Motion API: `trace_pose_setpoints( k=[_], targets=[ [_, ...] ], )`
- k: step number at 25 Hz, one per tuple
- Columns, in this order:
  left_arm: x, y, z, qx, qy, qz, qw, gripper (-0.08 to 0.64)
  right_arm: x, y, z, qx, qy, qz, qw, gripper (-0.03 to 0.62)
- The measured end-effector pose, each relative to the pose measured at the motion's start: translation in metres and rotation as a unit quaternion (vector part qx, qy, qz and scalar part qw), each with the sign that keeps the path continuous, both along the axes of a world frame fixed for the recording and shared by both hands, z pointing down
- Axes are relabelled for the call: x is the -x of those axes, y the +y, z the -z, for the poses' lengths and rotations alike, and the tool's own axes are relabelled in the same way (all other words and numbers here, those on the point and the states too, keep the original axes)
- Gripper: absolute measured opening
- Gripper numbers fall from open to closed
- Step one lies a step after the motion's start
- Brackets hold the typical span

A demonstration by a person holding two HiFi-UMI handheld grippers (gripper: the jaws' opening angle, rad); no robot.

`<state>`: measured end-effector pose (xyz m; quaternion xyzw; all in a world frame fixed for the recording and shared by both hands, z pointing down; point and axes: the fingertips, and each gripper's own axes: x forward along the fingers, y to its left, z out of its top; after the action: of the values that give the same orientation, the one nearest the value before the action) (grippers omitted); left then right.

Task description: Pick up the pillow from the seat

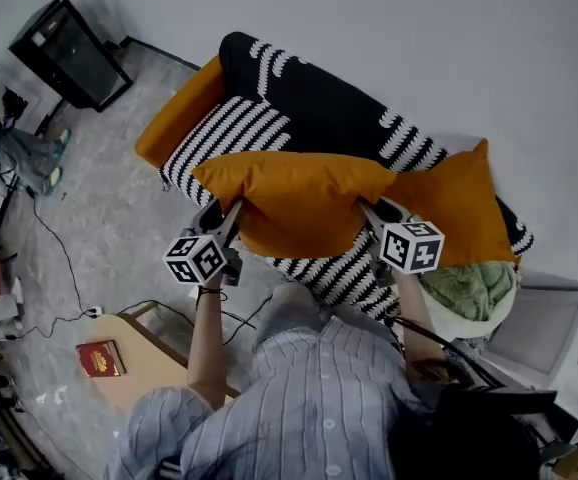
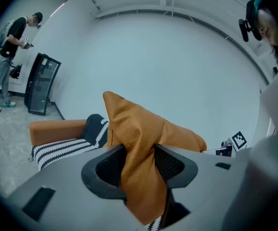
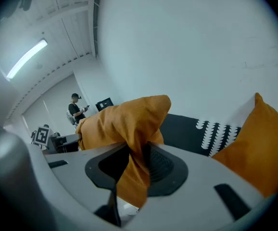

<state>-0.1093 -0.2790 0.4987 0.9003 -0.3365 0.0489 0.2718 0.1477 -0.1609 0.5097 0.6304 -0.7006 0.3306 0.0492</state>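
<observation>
An orange pillow (image 1: 294, 200) hangs in the air above the black-and-white striped sofa seat (image 1: 231, 128), held at both ends. My left gripper (image 1: 231, 211) is shut on the pillow's left corner; in the left gripper view the orange cloth (image 2: 139, 148) is pinched between the jaws (image 2: 138, 170). My right gripper (image 1: 367, 208) is shut on the right corner, where orange fabric (image 3: 129, 124) bunches between its jaws (image 3: 138, 165).
A second orange pillow (image 1: 461, 200) leans on the sofa's right end, also seen as the pillow at right (image 3: 261, 143). A green cushion (image 1: 469, 290) lies by it. An orange armrest (image 1: 174, 113), a small wooden table (image 1: 134, 363) with a red book (image 1: 100, 357), and a black cabinet (image 1: 69, 56) stand around.
</observation>
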Motion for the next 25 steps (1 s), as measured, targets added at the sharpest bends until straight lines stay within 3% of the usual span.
trace_pose_setpoints(
  k=[12, 25],
  targets=[
    [0.066, 0.105, -0.003, 0.020, -0.002, 0.128, 0.9915, 0.202, 0.042, 0.034, -0.008, -0.001, -0.019, 0.112, 0.994, 0.112],
    [0.152, 0.203, 0.006, 0.025, -0.018, 0.275, 0.9609, 0.202, 0.127, 0.048, -0.012, -0.009, -0.035, 0.249, 0.968, 0.112]
  ],
)
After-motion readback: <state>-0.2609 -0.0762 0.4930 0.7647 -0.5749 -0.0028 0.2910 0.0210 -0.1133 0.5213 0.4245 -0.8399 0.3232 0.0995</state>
